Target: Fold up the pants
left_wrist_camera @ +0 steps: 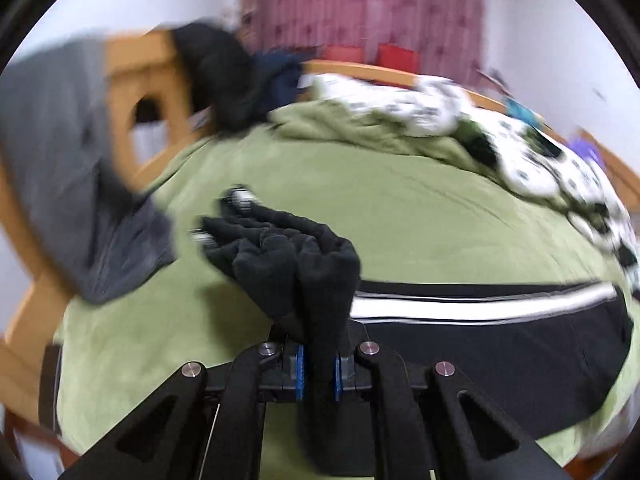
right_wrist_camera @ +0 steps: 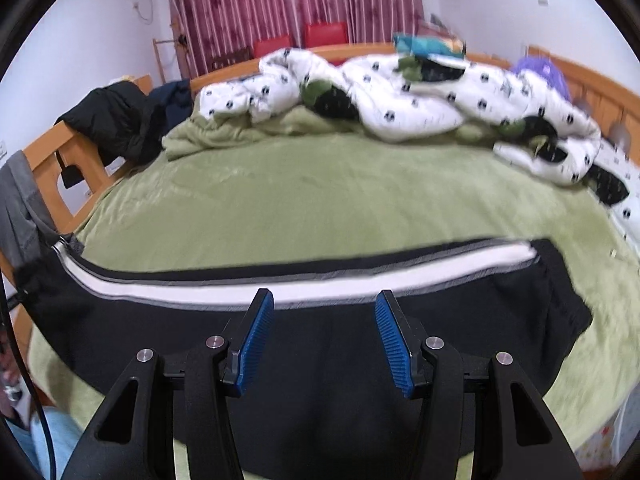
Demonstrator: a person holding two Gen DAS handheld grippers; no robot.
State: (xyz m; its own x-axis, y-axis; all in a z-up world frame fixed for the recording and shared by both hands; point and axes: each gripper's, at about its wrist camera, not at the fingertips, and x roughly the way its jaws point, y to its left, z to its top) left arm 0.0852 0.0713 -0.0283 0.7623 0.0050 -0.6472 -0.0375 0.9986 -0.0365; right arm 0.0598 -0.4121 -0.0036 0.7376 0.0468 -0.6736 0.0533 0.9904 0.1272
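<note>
Black pants (right_wrist_camera: 500, 320) with a white side stripe (right_wrist_camera: 200, 290) lie stretched across the green bed sheet (right_wrist_camera: 320, 200). My left gripper (left_wrist_camera: 318, 364) is shut on a bunched black end of the pants (left_wrist_camera: 288, 256), which is raised off the sheet and drapes over the fingers. The rest of the pants (left_wrist_camera: 500, 344) runs away to the right in the left wrist view. My right gripper (right_wrist_camera: 324, 298) hovers over the middle of the pants. Its blue pads (right_wrist_camera: 256, 340) stand apart and nothing is pressed between them.
A white quilt with black prints (right_wrist_camera: 420, 92) and a crumpled green blanket (right_wrist_camera: 224, 128) are heaped along the far side of the bed. A dark jacket (right_wrist_camera: 120, 116) hangs on the wooden bed frame (right_wrist_camera: 48, 160) at left, beside a grey garment (left_wrist_camera: 52, 152). Red chairs (right_wrist_camera: 324, 32) stand before a curtain.
</note>
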